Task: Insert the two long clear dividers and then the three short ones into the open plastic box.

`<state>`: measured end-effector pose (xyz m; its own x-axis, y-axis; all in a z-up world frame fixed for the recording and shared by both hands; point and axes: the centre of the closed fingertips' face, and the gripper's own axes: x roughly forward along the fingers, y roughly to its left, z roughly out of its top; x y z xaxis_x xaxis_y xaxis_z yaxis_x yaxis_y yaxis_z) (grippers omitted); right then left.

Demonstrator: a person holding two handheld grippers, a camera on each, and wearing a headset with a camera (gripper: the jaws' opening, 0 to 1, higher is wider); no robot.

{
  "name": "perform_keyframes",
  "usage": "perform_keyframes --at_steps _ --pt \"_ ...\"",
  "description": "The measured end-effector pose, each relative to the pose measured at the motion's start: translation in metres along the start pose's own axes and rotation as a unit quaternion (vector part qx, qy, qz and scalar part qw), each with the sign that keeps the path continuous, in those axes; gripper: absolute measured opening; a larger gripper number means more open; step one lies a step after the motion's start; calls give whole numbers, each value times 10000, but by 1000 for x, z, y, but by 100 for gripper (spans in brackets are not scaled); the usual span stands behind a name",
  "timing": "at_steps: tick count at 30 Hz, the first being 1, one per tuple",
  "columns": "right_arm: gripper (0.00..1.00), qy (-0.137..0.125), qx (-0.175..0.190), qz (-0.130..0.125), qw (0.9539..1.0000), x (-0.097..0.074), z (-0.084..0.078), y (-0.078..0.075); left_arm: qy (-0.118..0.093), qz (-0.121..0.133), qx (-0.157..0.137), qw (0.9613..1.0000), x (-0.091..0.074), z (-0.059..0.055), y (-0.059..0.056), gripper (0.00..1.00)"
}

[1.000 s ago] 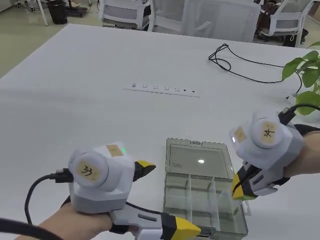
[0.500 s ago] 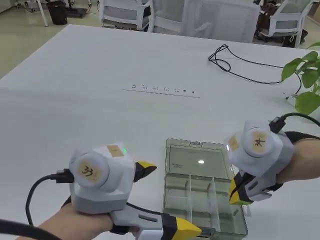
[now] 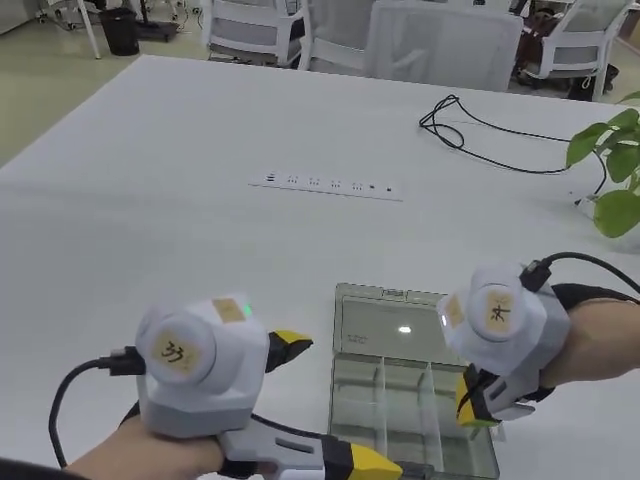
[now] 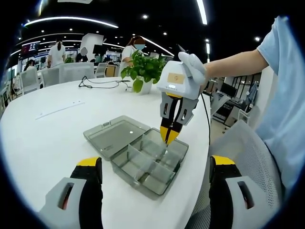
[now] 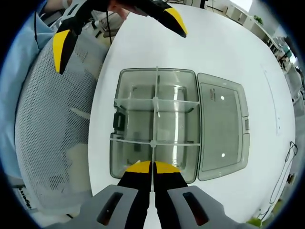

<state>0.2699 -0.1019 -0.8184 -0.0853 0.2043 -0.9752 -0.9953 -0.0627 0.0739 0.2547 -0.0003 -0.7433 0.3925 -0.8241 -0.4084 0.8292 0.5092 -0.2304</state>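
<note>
Leftward since a second ago, the right gripper (image 3: 476, 405) hangs over the box (image 5: 111, 157), claw clamped on a clear divider (image 5: 153, 114); the left gripper (image 4: 155, 161) hovers nearby, claw apart.

Tongs: two, left tongs (image 4: 155, 162) and right tongs (image 5: 152, 166). One counter (image 3: 180, 180). One clear plastic box (image 5: 112, 157) with one lid (image 5: 221, 129), open flat. Dividers in the box: three, one middle divider (image 5: 155, 86) and two cross dividers (image 5: 176, 101) (image 5: 176, 141). Compartments: six. One power strip (image 3: 325, 185), one black cable (image 3: 480, 130), one potted plant (image 3: 610, 170). People (image 4: 58, 52) behind: at least two.
</note>
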Motion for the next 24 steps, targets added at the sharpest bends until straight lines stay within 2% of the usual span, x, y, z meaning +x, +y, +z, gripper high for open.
perform_keyframes --at_steps 7,10,12,13,14,18,21,22,24 --pt "3 -51 -73 -38 10000 0 0 0 -13 -13 43 10000 0 3 -2 95" --pt "3 -203 -59 -100 9997 -2 -1 1 -15 2 53 10000 -2 4 -2 95" --pt "11 -545 -3 -120 9984 -7 7 4 -17 10 59 10000 -2 4 -2 95" --pt "16 -735 -7 -214 9971 -11 10 4 -12 12 58 10000 -3 4 -2 95" --pt "18 -816 48 -283 9963 -14 11 4 -3 14 64 10000 -3 3 -2 95" --pt "31 -1310 246 -402 9903 -26 17 8 11 24 78 10000 -4 2 -2 95" --pt "40 -1671 453 -565 9833 -34 18 11 4 32 64 10000 -4 2 -2 96" --pt "46 -1746 496 -596 9816 -36 18 12 3 37 63 10000 -5 2 -2 96" --pt "54 -1992 688 -769 9745 -40 17 13 -16 58 57 10000 -5 2 -2 96"
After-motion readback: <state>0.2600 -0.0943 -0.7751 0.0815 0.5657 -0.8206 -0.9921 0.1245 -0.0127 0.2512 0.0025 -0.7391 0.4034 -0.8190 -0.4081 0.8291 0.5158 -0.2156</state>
